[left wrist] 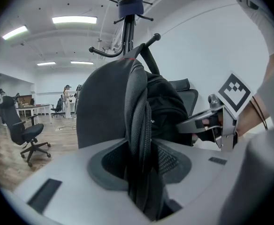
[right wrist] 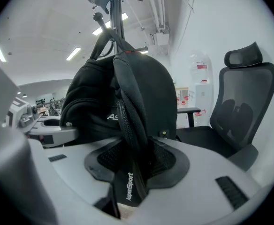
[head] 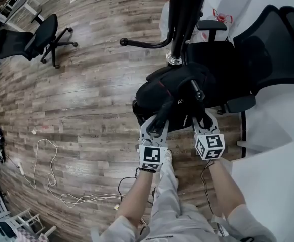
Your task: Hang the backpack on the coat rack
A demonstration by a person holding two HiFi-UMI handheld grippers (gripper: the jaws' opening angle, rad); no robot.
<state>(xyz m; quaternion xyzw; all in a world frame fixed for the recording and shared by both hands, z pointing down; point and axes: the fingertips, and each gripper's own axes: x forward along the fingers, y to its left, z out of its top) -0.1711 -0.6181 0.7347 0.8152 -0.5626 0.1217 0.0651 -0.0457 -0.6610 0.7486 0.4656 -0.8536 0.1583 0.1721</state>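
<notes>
A black backpack (head: pixel 179 97) hangs against the black coat rack pole (head: pixel 179 29); its top loop sits over a rack hook (left wrist: pixel 148 41). A dark blue cap (left wrist: pixel 130 6) tops the rack. My left gripper (head: pixel 154 122) is open, and one padded shoulder strap (left wrist: pixel 139 125) runs loosely between its jaws, with pad showing on both sides. My right gripper (head: pixel 203 119) is open too, and the other strap (right wrist: pixel 130 125) with white lettering lies between its jaws. Each gripper shows in the other's view: the right gripper (left wrist: pixel 207 123) and the left gripper (right wrist: pixel 43 128).
A black mesh office chair (head: pixel 268 49) stands right behind the backpack. Another office chair (head: pixel 36 37) is at the far left on the wood floor. White cables (head: pixel 51 175) lie on the floor near left. A white desk (head: pixel 273 175) borders the right side.
</notes>
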